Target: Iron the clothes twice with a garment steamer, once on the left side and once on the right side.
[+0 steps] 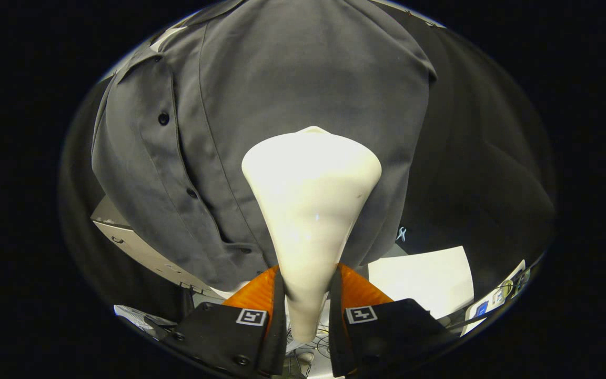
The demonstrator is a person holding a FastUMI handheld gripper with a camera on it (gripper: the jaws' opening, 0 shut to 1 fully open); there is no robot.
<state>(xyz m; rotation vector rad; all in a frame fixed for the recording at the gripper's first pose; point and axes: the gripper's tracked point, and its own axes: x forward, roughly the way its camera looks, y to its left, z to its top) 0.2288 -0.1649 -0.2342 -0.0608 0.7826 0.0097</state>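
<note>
The gripper (307, 295) is closed down to a narrow gap, both fingers pressing on the slim handle of the garment steamer (311, 210), whose pale body widens from between them into a broad head just ahead. Largest in view is the grey shirt (292, 89), hanging upright beyond the fingers with its collar at the top and its button placket (177, 158) running down the side away from the steamer; the head sits over the panel beside that placket, roughly mid-height, though whether its face touches the cloth or stands just off it cannot be told. Below the hem lie a white sheet of paper (424, 279) and, smaller, a grey box (134, 245) behind the shirt's lower corner. My judgement — this is 1 of the 2 passes under way, on the panel the head covers; which pass comes first I cannot say. Next calls for a steady stroke along that panel, head kept flat and close — then a shift across the placket to the other side.
</note>
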